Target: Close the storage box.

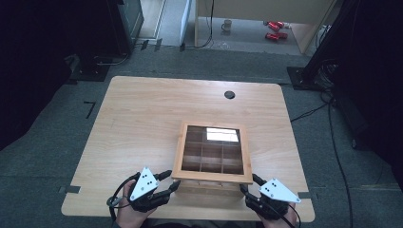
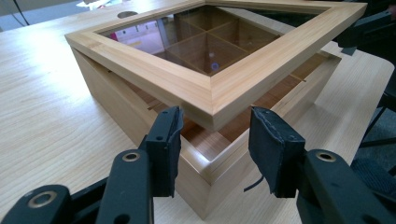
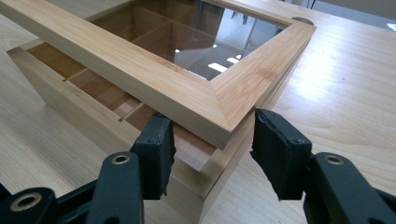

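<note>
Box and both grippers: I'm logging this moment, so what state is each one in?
Wooden box: partly open, near edge showing a gap.
Glass-paned lid: raised at its near edge, tilted, far edge down.
Left gripper: open, jaws either side of the lid's near corner.
Right gripper: open, jaws flanking the other near corner.
</note>
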Demonstrator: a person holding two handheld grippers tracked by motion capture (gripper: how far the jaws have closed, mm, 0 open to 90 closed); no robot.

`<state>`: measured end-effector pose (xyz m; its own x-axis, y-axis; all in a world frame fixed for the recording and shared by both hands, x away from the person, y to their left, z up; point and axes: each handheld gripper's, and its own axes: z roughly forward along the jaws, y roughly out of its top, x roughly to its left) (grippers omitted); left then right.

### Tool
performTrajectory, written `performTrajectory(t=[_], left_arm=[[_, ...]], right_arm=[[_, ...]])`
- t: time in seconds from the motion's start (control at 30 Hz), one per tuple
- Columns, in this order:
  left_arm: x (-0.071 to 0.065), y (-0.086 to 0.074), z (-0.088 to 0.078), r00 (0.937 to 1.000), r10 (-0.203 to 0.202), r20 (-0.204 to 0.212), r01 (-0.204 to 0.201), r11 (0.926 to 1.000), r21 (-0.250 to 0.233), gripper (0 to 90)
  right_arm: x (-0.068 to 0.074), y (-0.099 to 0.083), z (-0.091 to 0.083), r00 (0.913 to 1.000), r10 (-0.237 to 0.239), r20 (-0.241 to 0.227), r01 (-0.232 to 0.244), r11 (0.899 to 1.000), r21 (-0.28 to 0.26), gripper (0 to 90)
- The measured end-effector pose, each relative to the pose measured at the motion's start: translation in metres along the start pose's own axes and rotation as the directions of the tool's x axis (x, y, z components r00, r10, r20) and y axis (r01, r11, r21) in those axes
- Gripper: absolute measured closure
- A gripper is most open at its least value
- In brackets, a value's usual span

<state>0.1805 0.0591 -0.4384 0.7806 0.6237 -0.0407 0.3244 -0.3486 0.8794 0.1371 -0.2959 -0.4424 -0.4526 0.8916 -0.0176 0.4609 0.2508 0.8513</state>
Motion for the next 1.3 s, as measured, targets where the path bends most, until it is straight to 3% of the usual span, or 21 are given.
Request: performTrajectory(t=[0.37,0.87,0.93,1.0,1.3], left_arm=[[-0.002,-0.001,0.008,0.9999,-0.006,-0.014,0.007,0.9997,0.021,54.2],[-0.002,-0.005,0.020,0.9998,-0.020,-0.008,0.020,0.9993,0.030,59.0],[-0.001,-0.006,0.020,0.9997,-0.021,-0.014,0.021,0.9992,0.035,59.1],[-0.001,-0.006,0.020,0.9996,-0.025,-0.015,0.025,0.9992,0.032,58.5],[0.005,-0.003,0.013,0.9985,-0.030,-0.046,0.030,0.9995,0.009,57.3]], right_arm=[[-0.003,-0.003,0.007,0.9999,0.007,0.011,-0.007,1.000,0.026,48.9],[0.002,-0.020,0.012,0.9981,-0.042,0.044,0.038,0.995,0.092,48.0],[0.003,-0.021,0.011,0.9981,-0.047,0.039,0.044,0.995,0.090,47.6],[0.000,-0.018,0.000,0.9990,-0.025,0.037,0.024,0.999,0.030,47.6],[-0.008,-0.017,-0.004,0.9987,-0.001,0.050,0.001,1.000,0.015,47.2]])
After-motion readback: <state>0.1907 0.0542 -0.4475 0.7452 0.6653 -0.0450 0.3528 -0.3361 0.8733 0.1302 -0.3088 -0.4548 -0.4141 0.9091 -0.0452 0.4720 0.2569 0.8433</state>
